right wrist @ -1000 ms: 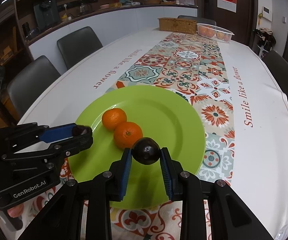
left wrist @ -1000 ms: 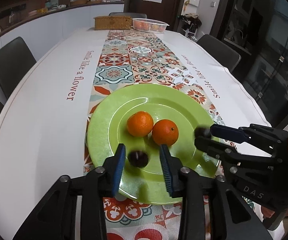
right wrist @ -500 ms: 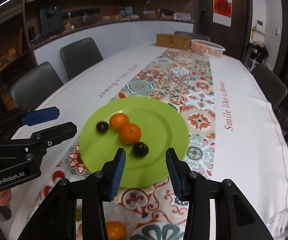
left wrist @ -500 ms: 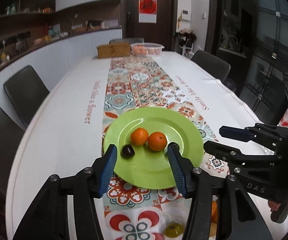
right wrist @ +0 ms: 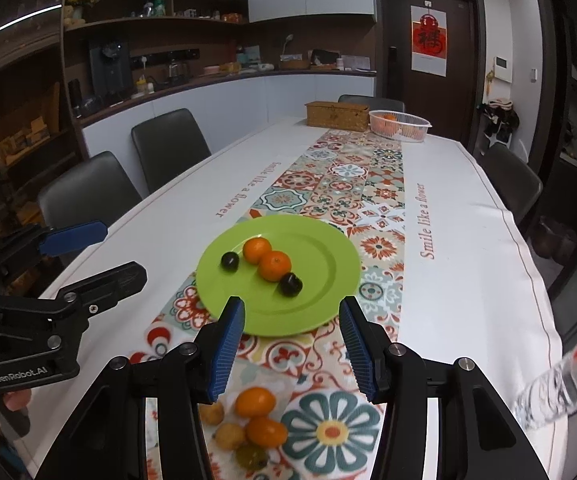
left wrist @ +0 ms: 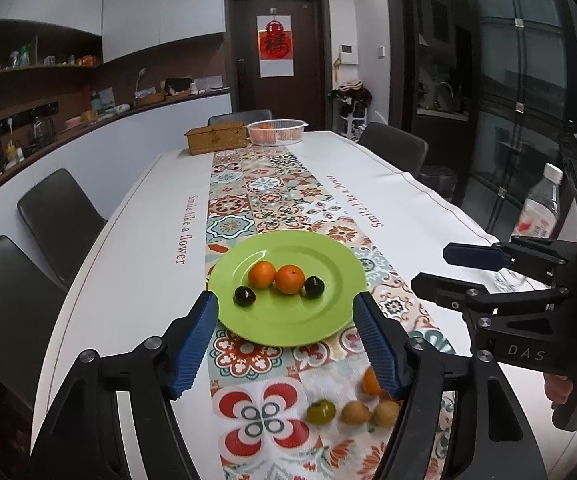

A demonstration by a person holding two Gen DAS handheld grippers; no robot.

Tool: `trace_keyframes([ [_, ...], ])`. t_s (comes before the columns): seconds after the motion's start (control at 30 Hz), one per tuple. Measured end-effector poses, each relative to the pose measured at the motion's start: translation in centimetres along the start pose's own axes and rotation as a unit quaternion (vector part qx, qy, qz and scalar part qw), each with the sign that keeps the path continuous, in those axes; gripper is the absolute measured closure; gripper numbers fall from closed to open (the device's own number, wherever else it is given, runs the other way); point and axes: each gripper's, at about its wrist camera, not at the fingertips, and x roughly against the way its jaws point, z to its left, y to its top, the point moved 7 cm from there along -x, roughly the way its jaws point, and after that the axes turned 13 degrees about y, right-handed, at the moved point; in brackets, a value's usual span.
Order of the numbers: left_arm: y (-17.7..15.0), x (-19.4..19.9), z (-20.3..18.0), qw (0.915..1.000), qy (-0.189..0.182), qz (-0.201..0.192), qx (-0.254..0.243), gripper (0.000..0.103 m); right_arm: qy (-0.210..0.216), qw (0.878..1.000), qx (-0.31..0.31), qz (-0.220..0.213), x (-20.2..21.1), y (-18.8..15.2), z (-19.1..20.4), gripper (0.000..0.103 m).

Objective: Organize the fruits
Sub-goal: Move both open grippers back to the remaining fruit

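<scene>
Both grippers, left gripper (left wrist: 286,340) and right gripper (right wrist: 290,346), have just been opening, empty; loose small round fruits (right wrist: 248,428) lie below them at the table's near edge, nearer the right, short of the round green plate (right wrist: 328,292).

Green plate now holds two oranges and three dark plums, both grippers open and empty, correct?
Not quite: the green plate holds two oranges and two dark plums, not three, as the left wrist view shows. Both grippers, left gripper and right gripper, are open and empty.
</scene>
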Motion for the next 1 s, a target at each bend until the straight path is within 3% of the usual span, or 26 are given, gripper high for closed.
trace_keyframes([
  [0.5, -4.2, 1.9, -0.9, 0.9976, -0.025, -0.008, -0.064, 0.031, -0.002, 0.998, -0.036, 0.049, 0.5, -5.6, 1.9, 0.053],
  [1.0, -7.7, -1.7, -1.9, 0.9887, -0.076, 0.034, -0.125, 0.031, -0.008, 0.989, -0.067, 0.129, -1.8, -10.5, 2.6, 0.053],
])
